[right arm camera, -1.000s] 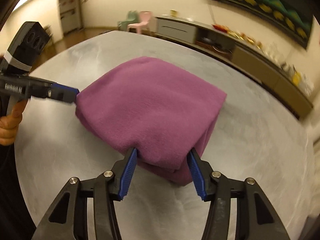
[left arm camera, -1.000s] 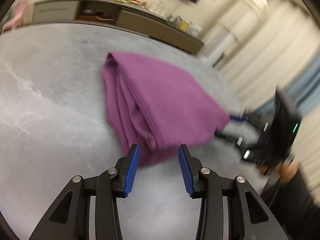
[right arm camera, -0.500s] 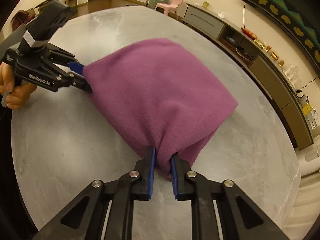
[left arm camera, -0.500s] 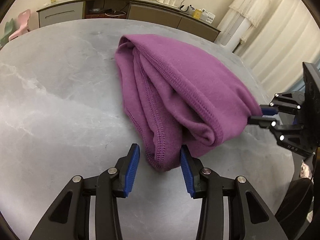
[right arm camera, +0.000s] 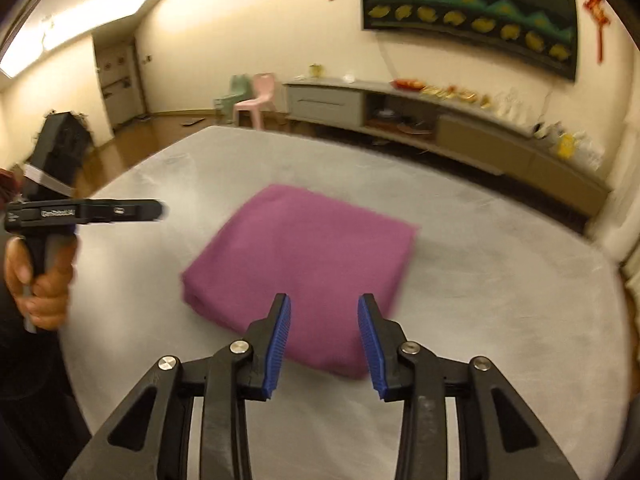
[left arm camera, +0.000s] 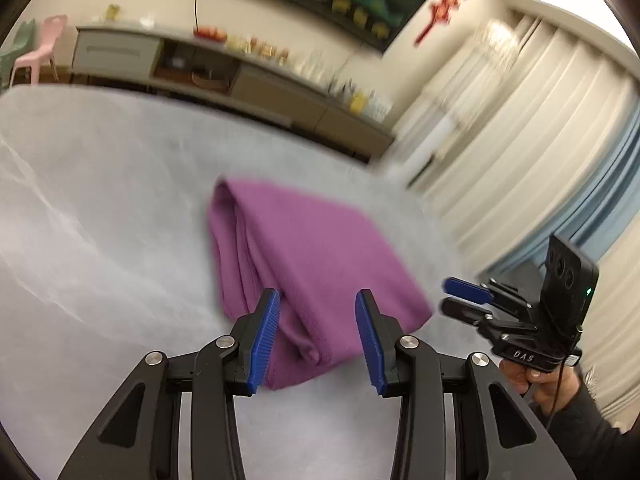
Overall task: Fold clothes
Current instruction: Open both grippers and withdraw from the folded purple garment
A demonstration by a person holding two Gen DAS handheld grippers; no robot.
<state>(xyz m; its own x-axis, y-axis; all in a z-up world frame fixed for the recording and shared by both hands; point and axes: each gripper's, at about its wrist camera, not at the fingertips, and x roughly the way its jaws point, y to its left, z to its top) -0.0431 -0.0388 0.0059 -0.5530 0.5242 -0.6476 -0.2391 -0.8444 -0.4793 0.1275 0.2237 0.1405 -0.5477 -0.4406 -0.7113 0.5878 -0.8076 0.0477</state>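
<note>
A purple cloth (left arm camera: 320,256) lies folded in a thick rectangle on the grey marble table (left arm camera: 100,200). My left gripper (left arm camera: 317,294) hovers over the cloth's near end; its jaws are closing a little, and its blue pads do not touch the fabric seen between them. My right gripper (right arm camera: 325,299) hangs above the near edge of the cloth (right arm camera: 304,252) with its jaws opening and nothing pinched. In the left wrist view the right gripper (left arm camera: 450,295) stands just right of the cloth. In the right wrist view the left gripper (right arm camera: 158,210) is left of it.
A long sideboard (right arm camera: 440,120) with small items runs beyond the table's far edge. Pale curtains (left arm camera: 520,140) hang to the right. Two plastic chairs (right arm camera: 260,96) stand at the back. A hand (right arm camera: 44,280) grips the left gripper's handle. Bare table (right arm camera: 500,280) surrounds the cloth.
The right gripper was pinching the cloth's corner and has let go and opened. Both grippers have lifted and drawn back, and the cloth now lies flatter on the table.
</note>
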